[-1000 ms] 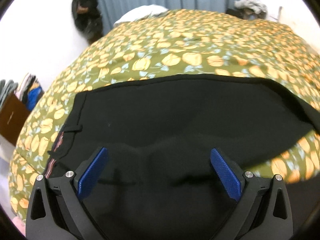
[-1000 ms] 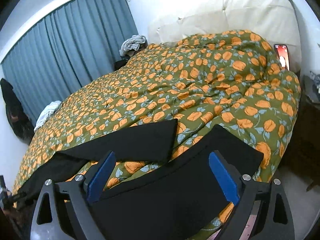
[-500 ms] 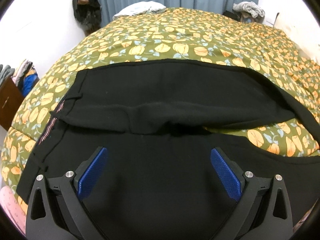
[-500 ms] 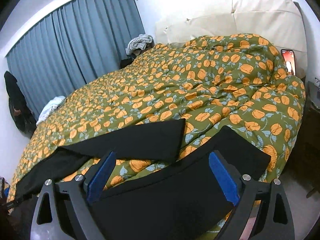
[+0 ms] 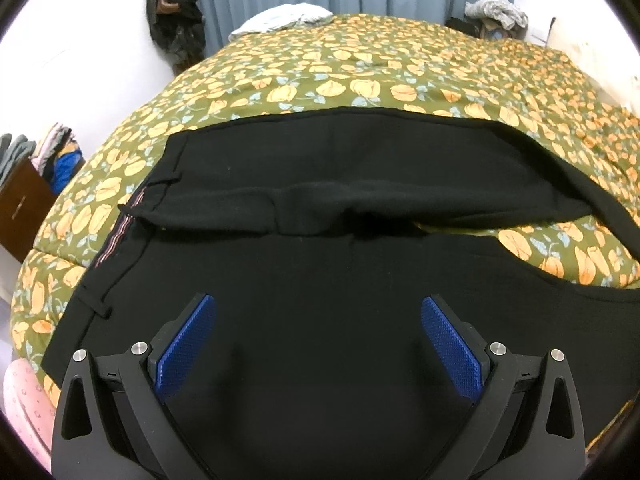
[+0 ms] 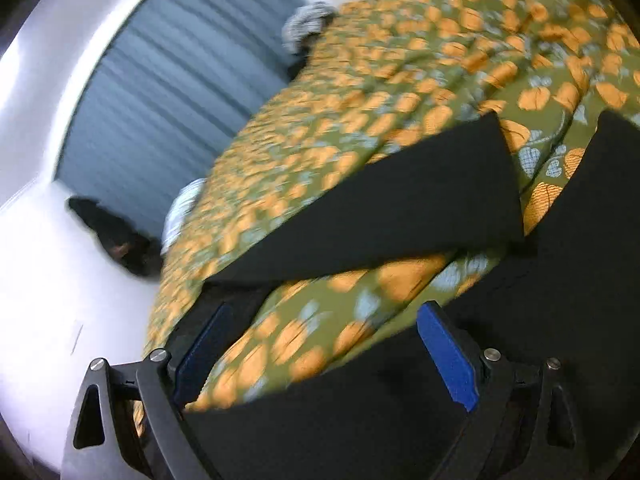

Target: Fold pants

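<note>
Left wrist view shows the black pants [image 5: 320, 208] spread flat across the near edge of the bed [image 5: 360, 80], waistband to the left and legs running right, probably laid out so the two legs can be stacked. The left claw [image 5: 318, 344] hangs released above the seat, nothing between its blue pads. On the right wrist view, blurred, the right claw [image 6: 320, 356] is closing a little yet grasps nothing, poised over the near leg's edge, the likely pickup point for the fold.
</note>
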The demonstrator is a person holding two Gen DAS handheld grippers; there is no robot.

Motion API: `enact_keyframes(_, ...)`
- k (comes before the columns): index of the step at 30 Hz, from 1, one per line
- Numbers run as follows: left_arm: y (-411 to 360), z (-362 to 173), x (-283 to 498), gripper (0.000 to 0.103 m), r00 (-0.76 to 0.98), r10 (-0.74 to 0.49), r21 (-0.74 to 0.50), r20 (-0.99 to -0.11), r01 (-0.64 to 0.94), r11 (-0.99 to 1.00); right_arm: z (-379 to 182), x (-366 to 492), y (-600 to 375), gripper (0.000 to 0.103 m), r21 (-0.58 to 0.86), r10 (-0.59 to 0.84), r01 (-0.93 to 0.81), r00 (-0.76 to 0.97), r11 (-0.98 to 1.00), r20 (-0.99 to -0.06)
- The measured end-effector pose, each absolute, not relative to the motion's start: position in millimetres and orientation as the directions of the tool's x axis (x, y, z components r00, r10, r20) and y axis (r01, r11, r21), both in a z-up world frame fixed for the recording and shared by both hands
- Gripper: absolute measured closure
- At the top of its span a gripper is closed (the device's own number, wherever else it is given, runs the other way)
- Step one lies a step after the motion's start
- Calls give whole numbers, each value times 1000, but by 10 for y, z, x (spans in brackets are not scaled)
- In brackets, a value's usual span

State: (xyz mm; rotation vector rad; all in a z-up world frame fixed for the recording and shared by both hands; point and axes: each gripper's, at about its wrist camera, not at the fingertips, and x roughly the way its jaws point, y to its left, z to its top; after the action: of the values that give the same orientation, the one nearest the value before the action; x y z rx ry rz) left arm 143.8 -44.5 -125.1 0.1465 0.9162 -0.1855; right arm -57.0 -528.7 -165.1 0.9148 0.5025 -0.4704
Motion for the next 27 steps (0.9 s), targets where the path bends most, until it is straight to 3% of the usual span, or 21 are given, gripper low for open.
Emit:
enact_keyframes(3,-438,-1235,1426,1,596,-98,47,-797,224,974,-1828,-659,-5573,24,658,-255,662,748,358,-613)
enact_keyframes(7,-471,-1294,1432,1,591,-81,72,-803,230,971,-1799,-772,-5727,31,679,-319,676,735,287,-598)
enact_keyframes(9,-526,-1355,1450,1,574,-75,80,-816,240,968,-1785,-766,-5811,66,658,-315,699,714,280,-625)
enact_keyframes(10,-569,-1372,1459,1,564,-76,80,-822,246,966,-1781,-766,-5852,96,646,-309,712,702,277,-641)
enact_keyframes(16,-915,-1074,1751,1,541,-185,-13,-820,307,952,-1146,-777,-5763,98,646,-278,615,785,452,-553)
enact_keyframes(18,-1028,-968,2012,1,496,-250,-102,-831,306,947,-802,-780,-5650,98,632,-250,555,823,541,-509)
enact_keyframes(21,-1199,-923,2568,1,374,-414,-330,-830,269,905,-349,-839,-5461,98,614,-198,462,871,640,-449)
enact_keyframes(27,-1552,-1143,3309,1,233,-539,-518,-809,151,842,164,-1083,-5137,98,578,-127,338,918,743,-375)
